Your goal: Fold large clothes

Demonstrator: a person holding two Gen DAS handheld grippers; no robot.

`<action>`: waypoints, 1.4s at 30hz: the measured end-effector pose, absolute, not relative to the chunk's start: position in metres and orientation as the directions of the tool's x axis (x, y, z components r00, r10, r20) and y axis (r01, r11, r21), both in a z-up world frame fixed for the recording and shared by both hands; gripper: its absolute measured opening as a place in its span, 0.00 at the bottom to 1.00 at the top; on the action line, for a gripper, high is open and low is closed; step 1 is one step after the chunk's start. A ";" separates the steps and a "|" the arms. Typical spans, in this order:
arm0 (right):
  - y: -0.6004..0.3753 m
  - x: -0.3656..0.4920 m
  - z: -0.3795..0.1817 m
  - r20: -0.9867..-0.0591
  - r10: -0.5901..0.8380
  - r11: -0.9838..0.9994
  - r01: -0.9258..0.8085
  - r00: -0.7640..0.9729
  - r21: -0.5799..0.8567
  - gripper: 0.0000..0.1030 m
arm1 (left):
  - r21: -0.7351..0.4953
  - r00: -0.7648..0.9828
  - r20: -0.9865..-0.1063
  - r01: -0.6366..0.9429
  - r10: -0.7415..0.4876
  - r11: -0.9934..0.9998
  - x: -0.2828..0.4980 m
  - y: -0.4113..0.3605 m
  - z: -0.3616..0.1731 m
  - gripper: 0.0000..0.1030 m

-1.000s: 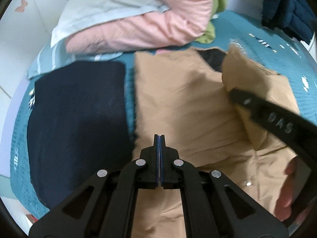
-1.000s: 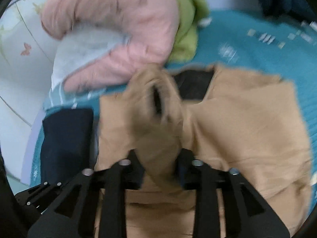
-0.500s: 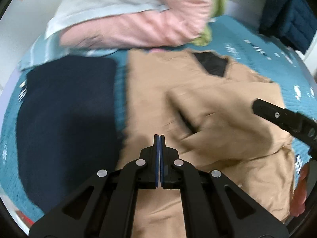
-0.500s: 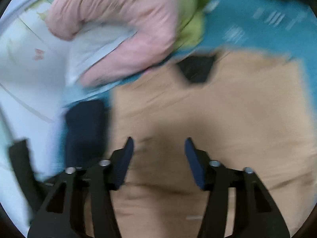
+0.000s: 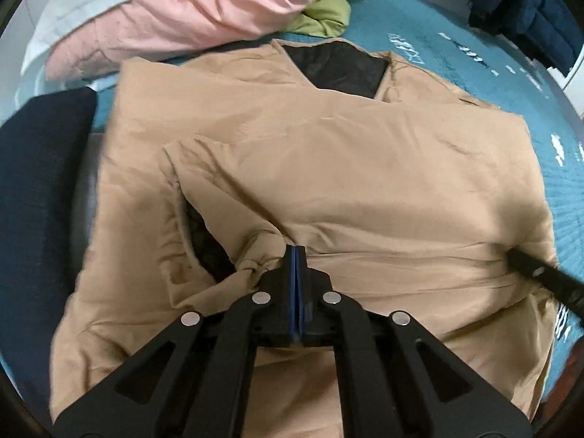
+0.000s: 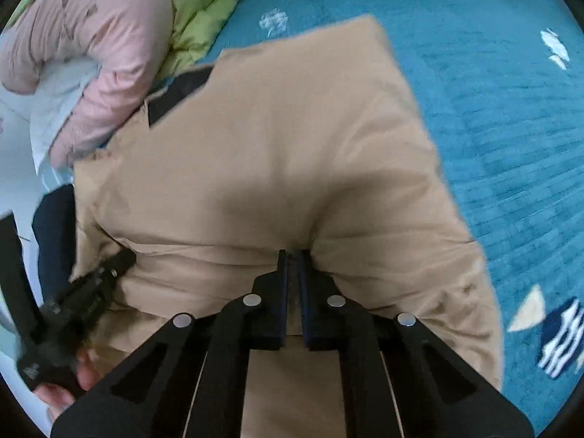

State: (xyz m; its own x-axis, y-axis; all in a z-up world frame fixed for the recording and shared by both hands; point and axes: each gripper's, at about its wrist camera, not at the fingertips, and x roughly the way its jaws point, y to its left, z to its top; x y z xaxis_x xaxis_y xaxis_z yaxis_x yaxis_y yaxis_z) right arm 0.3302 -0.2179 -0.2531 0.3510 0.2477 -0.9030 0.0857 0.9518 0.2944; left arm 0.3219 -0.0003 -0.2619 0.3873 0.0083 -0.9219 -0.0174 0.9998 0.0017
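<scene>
Showing only rightward: hand [image 6: 62,383] beside tan jacket [image 6: 277,168].

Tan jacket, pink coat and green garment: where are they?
Tan jacket [image 5: 365,182]: left wrist view, folded front panel.
Pink coat [image 5: 204,11]: left wrist view, puffy sleeve.
Green garment [image 6: 197,11]: right wrist view, quilted surface.

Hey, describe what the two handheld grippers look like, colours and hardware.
Both the left gripper and right gripper are matte black, with triangular cut-outs in their linkage arms, round silver pins at the joints, and blue pads lining the fingers' inner faces.
</scene>
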 end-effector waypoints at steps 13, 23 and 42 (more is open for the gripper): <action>-0.256 0.349 -0.255 -0.916 0.202 0.937 0.202 0.345 0.283 0.03 | 0.052 0.375 -0.925 -0.042 0.064 0.998 0.336 -0.001 -0.250 0.02; -0.268 0.415 -0.264 -0.944 0.123 0.960 0.202 0.306 0.191 0.02 | 0.117 0.318 -0.934 -0.155 0.162 0.981 0.396 0.024 -0.263 0.02; -0.273 0.407 -0.227 -0.933 0.065 0.970 0.199 0.353 0.143 0.80 | 0.327 0.521 -0.781 -0.126 0.343 0.937 0.377 0.000 -0.218 0.77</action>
State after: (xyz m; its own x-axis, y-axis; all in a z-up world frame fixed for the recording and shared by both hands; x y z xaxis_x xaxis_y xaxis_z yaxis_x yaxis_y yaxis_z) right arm 0.4071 -0.2728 -0.2272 0.3529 0.0653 -0.9334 0.1989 0.9695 0.1430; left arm 0.3766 0.0003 -0.2179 0.5213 0.3432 -0.7814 -0.1260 0.9365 0.3272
